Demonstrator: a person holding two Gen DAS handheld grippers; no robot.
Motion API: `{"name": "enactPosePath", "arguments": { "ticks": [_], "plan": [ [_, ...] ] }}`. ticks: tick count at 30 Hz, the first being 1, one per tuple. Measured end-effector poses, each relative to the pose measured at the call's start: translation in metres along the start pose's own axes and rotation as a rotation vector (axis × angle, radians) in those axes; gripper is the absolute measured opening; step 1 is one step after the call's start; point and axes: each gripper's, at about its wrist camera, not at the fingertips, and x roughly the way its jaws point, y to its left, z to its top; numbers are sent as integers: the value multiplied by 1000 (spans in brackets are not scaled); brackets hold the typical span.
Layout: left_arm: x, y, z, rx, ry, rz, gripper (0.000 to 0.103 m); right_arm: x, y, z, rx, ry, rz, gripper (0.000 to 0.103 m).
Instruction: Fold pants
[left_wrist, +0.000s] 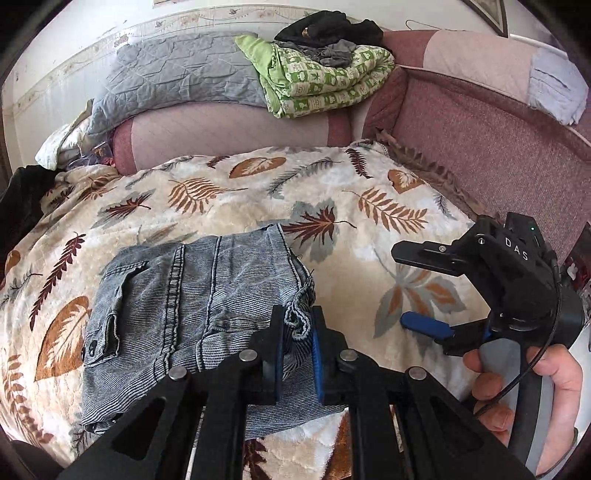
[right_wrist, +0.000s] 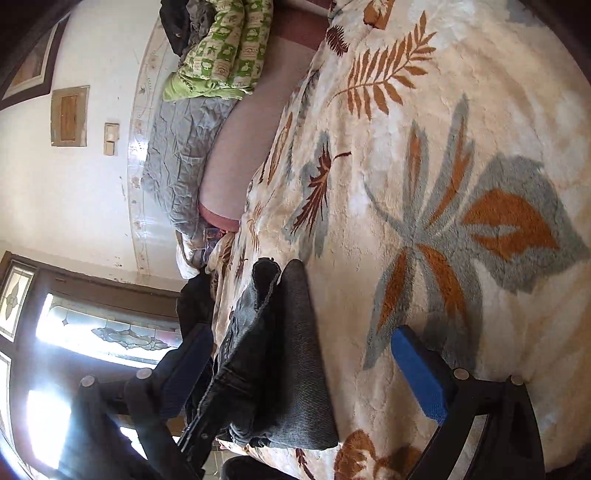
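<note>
Grey-blue denim pants lie folded in a thick bundle on the leaf-patterned blanket. My left gripper is shut on the frayed hem edge at the bundle's right side. My right gripper is open and empty, held sideways in a hand just right of the pants, above the blanket. In the right wrist view the pants lie between the wide-open fingers of the right gripper, nearer the left finger; the blue pad of the right finger is clear of the cloth.
A mauve sofa back curves behind and right. On it lie a grey quilt, a green patterned quilt with dark clothes on top. A dark garment lies at the blanket's left edge. A stained-glass window shows in the right wrist view.
</note>
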Motion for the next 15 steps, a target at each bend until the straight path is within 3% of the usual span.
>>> {"name": "enactPosePath", "arguments": {
  "ticks": [5, 9, 15],
  "plan": [
    [52, -7, -28, 35, 175, 33, 13, 0, 1, -2, -7, 2, 2, 99],
    [49, -17, -32, 87, 163, 65, 14, -2, 1, -4, -6, -1, 7, 99],
    [52, -10, -31, 67, 186, 35, 15, -4, -3, -4, 3, -9, 12, 99]
  ]
}}
